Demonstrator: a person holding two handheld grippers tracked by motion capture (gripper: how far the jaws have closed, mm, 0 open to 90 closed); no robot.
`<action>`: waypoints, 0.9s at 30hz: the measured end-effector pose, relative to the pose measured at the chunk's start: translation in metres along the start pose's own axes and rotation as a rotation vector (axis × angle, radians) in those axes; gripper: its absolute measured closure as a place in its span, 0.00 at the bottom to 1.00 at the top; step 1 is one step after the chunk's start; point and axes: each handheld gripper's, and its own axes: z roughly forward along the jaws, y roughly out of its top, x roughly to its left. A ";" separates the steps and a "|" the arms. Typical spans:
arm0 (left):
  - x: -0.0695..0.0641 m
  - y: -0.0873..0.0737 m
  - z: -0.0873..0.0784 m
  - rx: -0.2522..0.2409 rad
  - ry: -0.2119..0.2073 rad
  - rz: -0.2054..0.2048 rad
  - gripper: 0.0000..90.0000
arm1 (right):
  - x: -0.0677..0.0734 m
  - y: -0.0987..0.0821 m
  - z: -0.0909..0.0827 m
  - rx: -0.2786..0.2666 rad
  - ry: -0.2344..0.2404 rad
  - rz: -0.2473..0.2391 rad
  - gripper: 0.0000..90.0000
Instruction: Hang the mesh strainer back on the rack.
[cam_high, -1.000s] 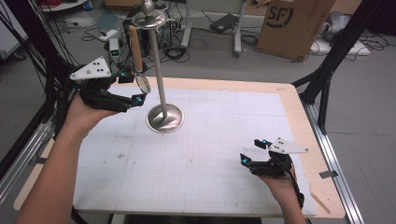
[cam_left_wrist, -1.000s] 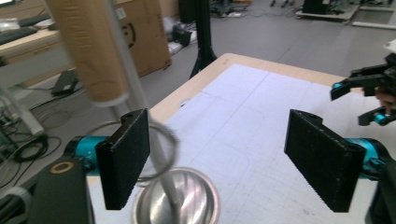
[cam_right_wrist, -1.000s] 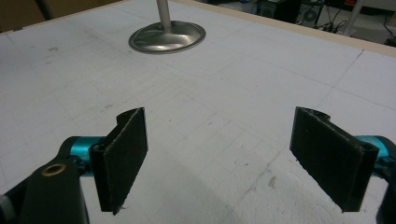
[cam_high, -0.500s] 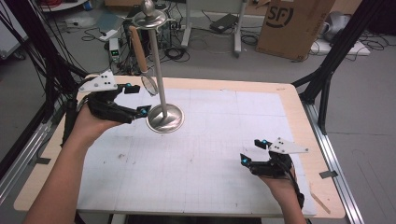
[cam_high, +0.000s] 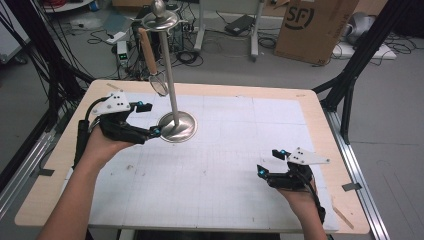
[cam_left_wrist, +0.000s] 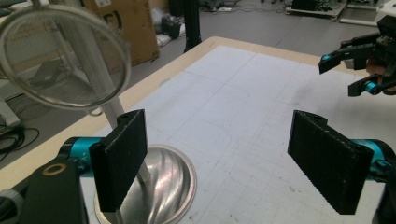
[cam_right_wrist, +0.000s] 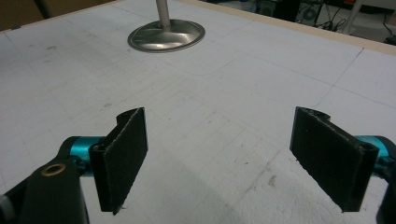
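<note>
A metal stand (cam_high: 170, 75) with a round base (cam_high: 176, 126) rises at the back left of the table. From its top disc hangs a small strainer (cam_high: 159, 85) by a wooden handle (cam_high: 147, 50). My left gripper (cam_high: 150, 119) sits just left of the base, open and holding nothing. In the left gripper view the mesh ring (cam_left_wrist: 60, 60) hangs above the left pad, the base (cam_left_wrist: 163, 182) lies below it, and the left gripper (cam_left_wrist: 224, 163) spans bare table. My right gripper (cam_high: 270, 162) rests open near the front right. The right gripper (cam_right_wrist: 224, 158) faces the far base (cam_right_wrist: 166, 35).
A white gridded mat (cam_high: 225, 165) covers the wooden table (cam_high: 320, 125). A cardboard box (cam_high: 312, 27), cables and black frame legs (cam_high: 350, 75) stand on the floor beyond the far edge. The right gripper (cam_left_wrist: 359, 65) is also seen far off in the left gripper view.
My left gripper has come down and back from beside the hanging strainer to the level of the stand's base. The right gripper has stayed put.
</note>
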 end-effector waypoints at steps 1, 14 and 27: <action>0.000 -0.003 0.002 0.001 -0.001 -0.004 0.23 | 0.000 0.000 0.000 0.000 0.000 -0.001 0.20; -0.009 -0.030 0.015 0.019 0.012 -0.021 0.22 | -0.001 -0.001 0.000 0.005 -0.002 0.003 0.20; -0.015 -0.054 0.017 0.024 0.038 -0.041 0.22 | -0.003 -0.003 0.002 0.008 0.000 0.009 0.20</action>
